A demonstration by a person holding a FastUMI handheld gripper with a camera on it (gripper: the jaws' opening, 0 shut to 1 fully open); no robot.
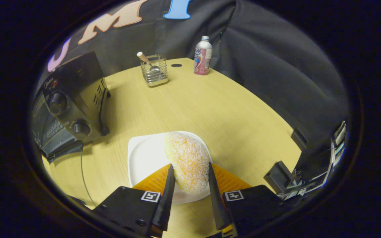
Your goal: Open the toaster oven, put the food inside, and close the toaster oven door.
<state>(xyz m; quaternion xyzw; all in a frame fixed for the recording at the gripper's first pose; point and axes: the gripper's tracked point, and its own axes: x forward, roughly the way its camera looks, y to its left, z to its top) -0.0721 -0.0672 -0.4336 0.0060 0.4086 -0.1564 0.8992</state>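
Gripper (190, 177) clamped on the sugar-coated bun (188, 160) above the white plate (144, 158).
Both fingers pressed the bun's sides, holding it between them over the plate on the wooden table (210, 105). The toaster oven (69, 104) stood well apart, beyond the fingers to the left; a wire caddy (154, 71) and a bottle (203, 55) stood farther off.

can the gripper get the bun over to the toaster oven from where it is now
Probably yes. The gripper is shut on the sugared bun above the white plate, and bare table separates it from the toaster oven, whose door looks open.
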